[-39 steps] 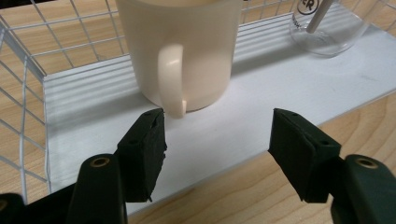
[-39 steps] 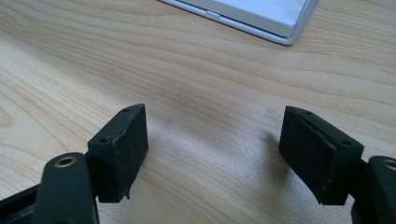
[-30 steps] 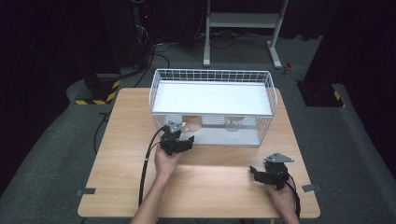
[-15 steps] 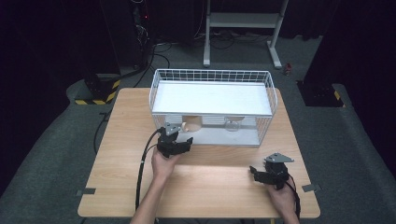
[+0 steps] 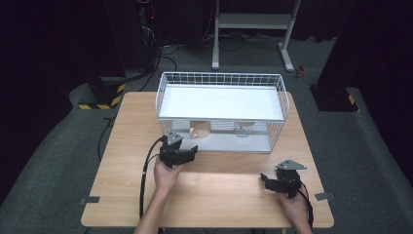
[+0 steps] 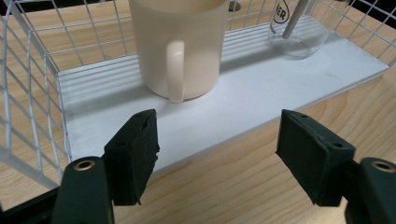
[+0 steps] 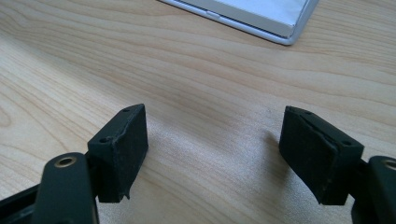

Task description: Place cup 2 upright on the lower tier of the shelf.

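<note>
With my left gripper (image 6: 217, 158) spread wide before the cream mug (image 6: 177, 46), a skewed approach could strike its handle (image 6: 175, 70) and tip it against the wire rack (image 6: 28, 84); my right gripper (image 7: 215, 154) rests wide open over the table (image 7: 210, 84).

Dark lab: wooden table (image 5: 122, 185), hazard-striped floor block (image 5: 104, 99), cables (image 5: 160, 53).

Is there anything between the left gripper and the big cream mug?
Nothing stands in the way. In the left gripper view, the open left gripper faces the mug across bare white shelf floor and a strip of wooden table.
</note>
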A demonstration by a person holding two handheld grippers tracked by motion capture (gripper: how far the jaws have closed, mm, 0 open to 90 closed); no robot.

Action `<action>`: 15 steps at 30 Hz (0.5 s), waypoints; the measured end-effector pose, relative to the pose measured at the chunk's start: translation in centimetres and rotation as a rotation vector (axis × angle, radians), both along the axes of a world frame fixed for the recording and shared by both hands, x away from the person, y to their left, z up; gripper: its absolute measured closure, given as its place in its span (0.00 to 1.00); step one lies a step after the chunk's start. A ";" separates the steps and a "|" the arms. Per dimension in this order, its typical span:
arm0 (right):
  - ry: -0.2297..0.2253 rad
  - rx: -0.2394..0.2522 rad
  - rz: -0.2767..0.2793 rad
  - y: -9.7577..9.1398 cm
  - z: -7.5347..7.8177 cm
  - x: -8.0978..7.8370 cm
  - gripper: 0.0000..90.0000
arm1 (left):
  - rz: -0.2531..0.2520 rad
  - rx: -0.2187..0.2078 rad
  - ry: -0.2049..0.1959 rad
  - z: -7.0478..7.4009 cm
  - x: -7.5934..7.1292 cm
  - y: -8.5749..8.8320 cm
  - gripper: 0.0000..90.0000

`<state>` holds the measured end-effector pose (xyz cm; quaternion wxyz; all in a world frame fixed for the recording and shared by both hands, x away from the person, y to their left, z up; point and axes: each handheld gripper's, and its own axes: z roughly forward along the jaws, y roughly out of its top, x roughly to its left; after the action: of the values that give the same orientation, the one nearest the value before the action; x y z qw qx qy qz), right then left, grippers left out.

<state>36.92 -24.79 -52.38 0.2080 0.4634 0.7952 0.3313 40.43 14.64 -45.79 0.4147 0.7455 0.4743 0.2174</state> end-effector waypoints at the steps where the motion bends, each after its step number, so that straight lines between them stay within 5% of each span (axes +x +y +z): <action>1: 0.001 0.001 -0.001 0.0 0.0 0.0 0.26 | 0.001 0.001 -0.001 0.0 -0.1 0.0 0.32; 15: 0.002 0.002 -0.003 0.0 0.0 0.0 0.26 | -0.003 -0.022 -0.009 0.1 -1.2 0.9 0.31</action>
<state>36.92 -24.78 -52.36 0.2071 0.4653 0.7943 0.3311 39.25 15.59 -45.69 0.4254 0.7406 0.4736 0.2151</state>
